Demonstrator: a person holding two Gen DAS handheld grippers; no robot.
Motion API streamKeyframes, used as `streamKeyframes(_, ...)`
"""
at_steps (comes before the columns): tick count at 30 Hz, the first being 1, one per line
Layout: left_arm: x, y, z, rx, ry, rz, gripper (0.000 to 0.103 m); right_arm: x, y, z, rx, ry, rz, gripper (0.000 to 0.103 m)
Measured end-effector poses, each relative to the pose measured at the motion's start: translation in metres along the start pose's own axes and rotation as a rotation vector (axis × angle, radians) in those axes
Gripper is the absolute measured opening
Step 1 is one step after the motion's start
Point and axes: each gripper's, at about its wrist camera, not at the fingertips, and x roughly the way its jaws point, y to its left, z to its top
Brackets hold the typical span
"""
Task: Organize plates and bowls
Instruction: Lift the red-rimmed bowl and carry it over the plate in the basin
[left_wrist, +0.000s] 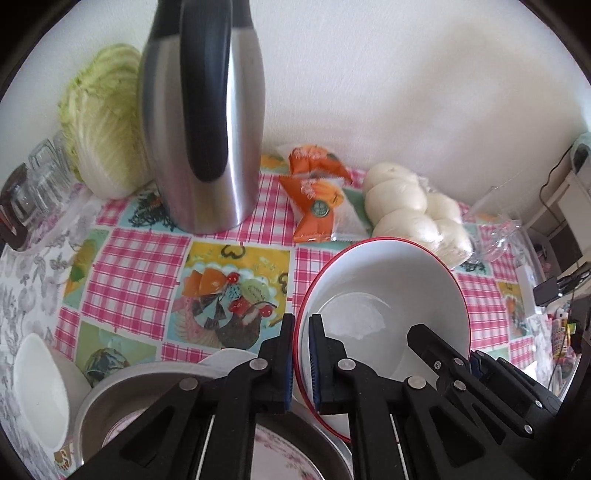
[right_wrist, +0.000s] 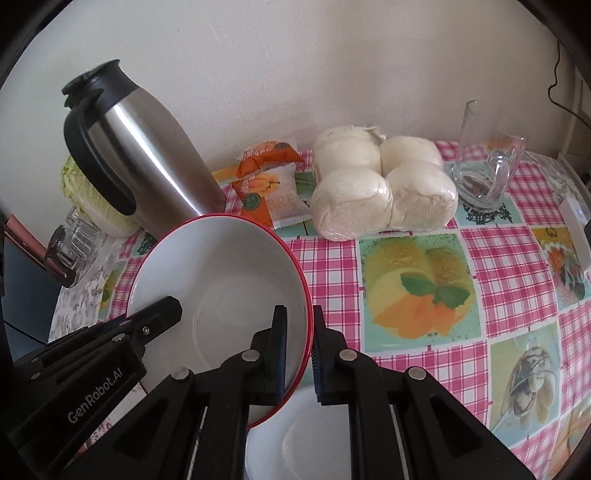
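Note:
A white bowl with a red rim (left_wrist: 388, 288) is held above the table by both grippers. My left gripper (left_wrist: 302, 363) is shut on its left rim. My right gripper (right_wrist: 298, 356) is shut on its right rim; the bowl (right_wrist: 221, 273) fills the left middle of the right wrist view. The right gripper's fingers (left_wrist: 428, 341) show across the bowl in the left wrist view. Below lie a metal bowl (left_wrist: 110, 395) holding a floral plate (left_wrist: 280, 454), a small white bowl (left_wrist: 37, 387), and a white dish (right_wrist: 295, 435).
A steel thermos jug (left_wrist: 207, 122) stands at the back, with a cabbage (left_wrist: 99, 122) and glasses (left_wrist: 40, 177) to its left. Orange snack packets (left_wrist: 317, 192), wrapped buns (right_wrist: 380, 192) and a glass mug (right_wrist: 487, 173) lie along the wall on the checked tablecloth (right_wrist: 498, 258).

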Motion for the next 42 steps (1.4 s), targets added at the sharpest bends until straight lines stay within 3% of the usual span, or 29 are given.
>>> streamKeyframes(8,-0.053,-0.007,-0.022,-0.008,-0.057,-0.015,0.009,-0.056,0.008,-0.021,-0.014,-0.058,-0.001,0.012)
streamKeyframes(18,-0.096,-0.005,-0.06,-0.001,-0.061,-0.02,0.008,-0.104,0.019,-0.071,0.012,-0.093,0.006,0.013)
streamKeyframes(24,-0.112,0.0,-0.081,0.009,-0.063,-0.021,0.008,-0.116,0.02,-0.096,0.058,-0.095,0.032,0.013)
streamKeyframes(30,-0.12,0.018,-0.097,-0.043,-0.05,-0.047,0.009,-0.122,0.033,-0.114,0.051,-0.092,0.017,0.013)
streamKeyframes(42,-0.139,0.065,-0.094,-0.141,-0.081,-0.092,0.011,-0.122,0.074,-0.126,0.021,-0.094,0.055,0.013)
